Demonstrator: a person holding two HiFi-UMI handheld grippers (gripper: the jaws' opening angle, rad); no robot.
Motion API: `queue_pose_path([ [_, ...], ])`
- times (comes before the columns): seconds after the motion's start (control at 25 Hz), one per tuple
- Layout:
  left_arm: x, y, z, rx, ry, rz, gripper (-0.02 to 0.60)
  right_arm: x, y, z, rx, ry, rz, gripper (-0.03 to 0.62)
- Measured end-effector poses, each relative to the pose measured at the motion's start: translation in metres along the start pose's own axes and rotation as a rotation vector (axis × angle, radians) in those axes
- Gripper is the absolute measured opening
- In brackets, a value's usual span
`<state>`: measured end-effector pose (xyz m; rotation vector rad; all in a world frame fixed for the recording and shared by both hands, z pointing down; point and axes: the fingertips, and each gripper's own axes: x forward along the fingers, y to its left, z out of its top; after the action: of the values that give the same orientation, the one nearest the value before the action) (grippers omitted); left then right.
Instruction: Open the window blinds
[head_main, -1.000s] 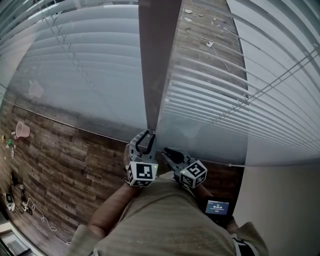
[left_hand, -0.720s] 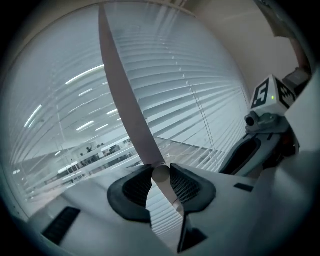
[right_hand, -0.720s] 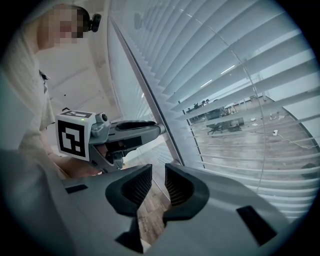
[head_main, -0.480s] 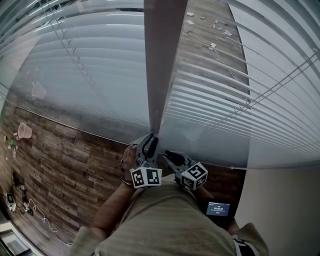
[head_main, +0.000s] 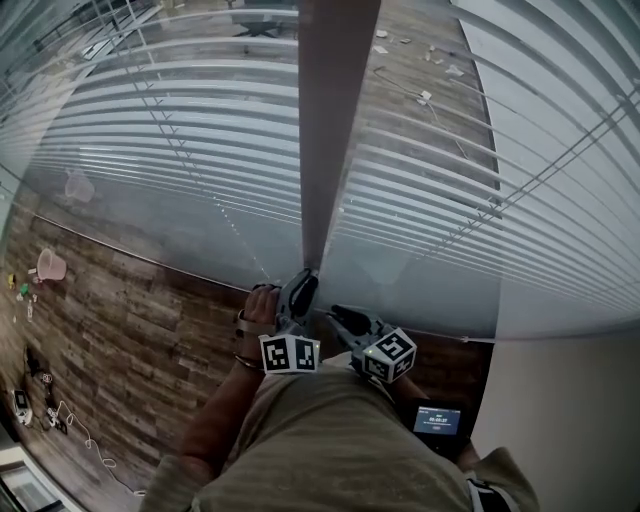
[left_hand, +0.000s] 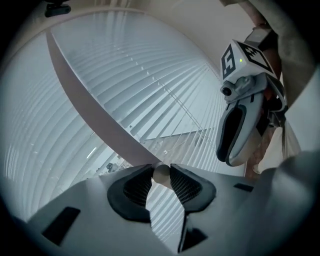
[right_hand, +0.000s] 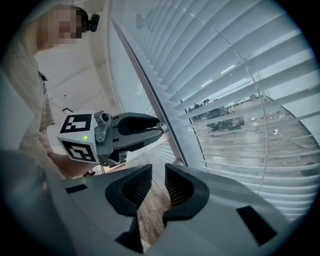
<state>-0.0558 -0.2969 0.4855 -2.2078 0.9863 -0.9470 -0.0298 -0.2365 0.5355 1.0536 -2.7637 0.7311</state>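
While the left gripper pinches the lower end of the tilt wand between its jaws, the step in hand seems to be the twisting of this wand to turn the slats. The wand hangs between the left blind and the right blind, and the left gripper view shows its round tip pressed between the two pads. The right gripper waits just beside the left one. Its jaws stand a little apart, with nothing between them.

Next, I judge that the left gripper must roll further about the line of the wand and keep a firm pinch, because a smooth rod can slip in the pads. The right blind has no wand in these views, so I cannot tell how it will be opened.

Compared with one second ago, the marker cube on the left gripper has rolled. The slats of the left blind, then almost a flat sheet, now show clear gaps. The right gripper has kept its place.
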Motion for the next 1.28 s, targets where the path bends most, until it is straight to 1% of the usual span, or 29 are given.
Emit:
queue_pose_path([
  [0.08, 0.001, 0.004, 0.004, -0.013, -0.003, -0.003, 0.13, -0.002, 0.0, 0.005, -0.004, 0.0, 0.001, 0.084],
  [0.2, 0.002, 0.002, 0.001, -0.025, -0.001, 0.01, 0.13, -0.001, 0.0, 0.003, -0.004, -0.004, -0.003, 0.084],
  [0.28, 0.002, -0.001, -0.003, -0.059, -0.01, 0.017, 0.133, -0.001, -0.001, -0.001, -0.002, -0.006, -0.007, 0.084],
  [0.32, 0.001, 0.0, -0.003, -0.092, -0.021, 0.018, 0.133, -0.002, -0.001, -0.002, -0.001, -0.007, -0.011, 0.084],
  [0.4, -0.005, 0.006, 0.0, -0.186, -0.053, 0.016, 0.133, -0.006, -0.001, 0.001, 0.004, -0.01, -0.019, 0.084],
  [0.48, -0.012, 0.012, 0.002, -0.304, -0.085, 0.0, 0.133, -0.011, -0.001, 0.005, 0.006, -0.014, -0.032, 0.084],
  [0.56, -0.015, 0.014, -0.001, -0.444, -0.114, -0.035, 0.133, -0.014, -0.004, 0.005, -0.01, -0.011, -0.053, 0.084],
  [0.68, -0.017, 0.015, -0.012, -0.656, -0.154, -0.092, 0.133, -0.015, -0.01, 0.007, -0.075, 0.003, -0.092, 0.084],
  [0.8, -0.023, 0.014, -0.02, -0.827, -0.151, -0.147, 0.133, -0.019, -0.009, 0.029, -0.138, -0.013, -0.132, 0.084],
  [0.88, -0.027, 0.007, -0.023, -0.911, -0.132, -0.183, 0.133, -0.028, -0.007, 0.04, -0.185, -0.019, -0.173, 0.084],
  [0.96, -0.027, 0.0, -0.025, -0.969, -0.137, -0.206, 0.133, -0.033, -0.01, 0.047, -0.218, -0.018, -0.206, 0.084],
  [1.08, -0.026, -0.005, -0.029, -1.024, -0.149, -0.21, 0.133, -0.034, -0.015, 0.058, -0.236, -0.03, -0.233, 0.084],
  [1.2, -0.029, -0.009, -0.023, -1.042, -0.179, -0.218, 0.133, -0.036, -0.02, 0.06, -0.248, -0.022, -0.26, 0.084],
  [1.28, -0.028, -0.02, -0.02, -1.042, -0.188, -0.255, 0.133, -0.038, -0.02, 0.055, -0.25, -0.015, -0.281, 0.084],
])
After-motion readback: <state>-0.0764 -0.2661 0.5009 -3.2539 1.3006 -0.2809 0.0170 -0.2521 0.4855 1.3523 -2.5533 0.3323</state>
